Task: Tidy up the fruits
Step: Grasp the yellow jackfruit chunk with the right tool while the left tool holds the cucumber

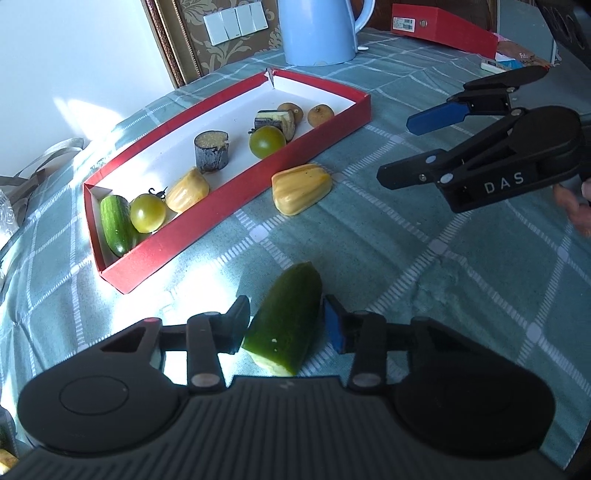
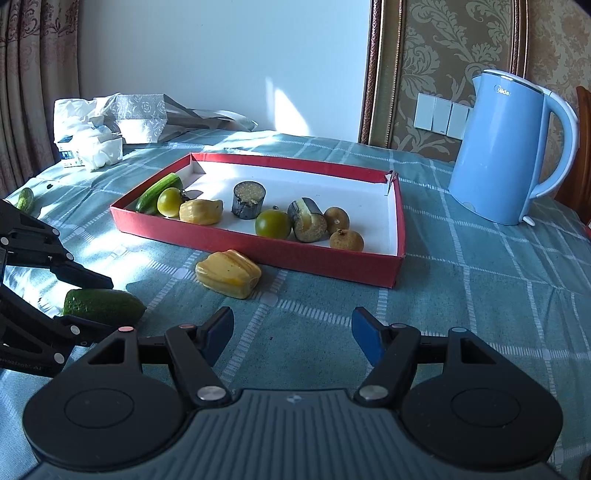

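L tongs (image 1: pixel 286 323) are squeezing the cucumber piece (image 1: pixel 284 321) on the counter (image 1: pixel 424 280), at 5 o'clock from the red box (image 1: pixel 229 206). R tongs (image 2: pixel 291 338) are hanging open w/ nothing. Keep squeezing gently, lift straight, don't drop it.

Left wrist view: low over the worktop (image 1: pixel 424 266), pitched steeply down, close; the red tray (image 1: pixel 236 206) lies ahead-left, wall behind. Right wrist view: shallower pitch, set farther back, facing the tray (image 2: pixel 258 247) and wall. Shared: tray, blue kettle (image 1: pixel 317 33) (image 2: pixel 506 155), cloth between.
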{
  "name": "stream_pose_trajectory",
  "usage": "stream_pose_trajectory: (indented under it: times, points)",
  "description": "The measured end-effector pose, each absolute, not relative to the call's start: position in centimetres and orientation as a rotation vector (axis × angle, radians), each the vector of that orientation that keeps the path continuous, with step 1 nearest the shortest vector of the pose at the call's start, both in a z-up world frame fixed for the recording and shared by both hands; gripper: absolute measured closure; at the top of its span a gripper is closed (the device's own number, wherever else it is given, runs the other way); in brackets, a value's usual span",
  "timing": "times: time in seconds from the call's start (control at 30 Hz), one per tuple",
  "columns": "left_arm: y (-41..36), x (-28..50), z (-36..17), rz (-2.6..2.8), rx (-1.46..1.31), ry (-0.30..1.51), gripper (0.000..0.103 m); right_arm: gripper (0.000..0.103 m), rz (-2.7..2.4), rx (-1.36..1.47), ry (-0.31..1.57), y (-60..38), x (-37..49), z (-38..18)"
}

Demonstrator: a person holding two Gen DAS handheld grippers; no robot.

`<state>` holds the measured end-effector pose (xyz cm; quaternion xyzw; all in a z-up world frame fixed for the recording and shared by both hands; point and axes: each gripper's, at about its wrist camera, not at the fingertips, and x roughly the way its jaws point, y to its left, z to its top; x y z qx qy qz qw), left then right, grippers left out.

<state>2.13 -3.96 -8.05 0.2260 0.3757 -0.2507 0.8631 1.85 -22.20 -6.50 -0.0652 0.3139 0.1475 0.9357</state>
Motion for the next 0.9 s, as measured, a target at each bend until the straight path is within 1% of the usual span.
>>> stream_pose_trajectory:
  times: [0.23, 0.33, 0.57, 0.9]
  points:
    - [-3.9, 2.1, -8.1, -0.483, 0.44, 0.788, 0.068, 0.033, 0.302, -0.138, 0.621, -21.5, 1.6, -6.2]
    - [-3.8, 2.0, -8.1, -0.373, 0.395, 0.765, 0.073, 0.033, 0.311, -0.145, 0.614, -21.3, 1.7, -6.2]
    - [-1.6, 1.7, -7.0, -0.22, 0.255, 0.746, 0.073, 0.033, 0.392, -0.177, 0.601, -19.9, 2.5, -6.2]
    - [-0.3, 0.8, -6.6, -0.157, 0.21, 0.763, 0.073, 0.033, 0.411, -0.126, 0.678, -18.1, 6.3, -7.4]
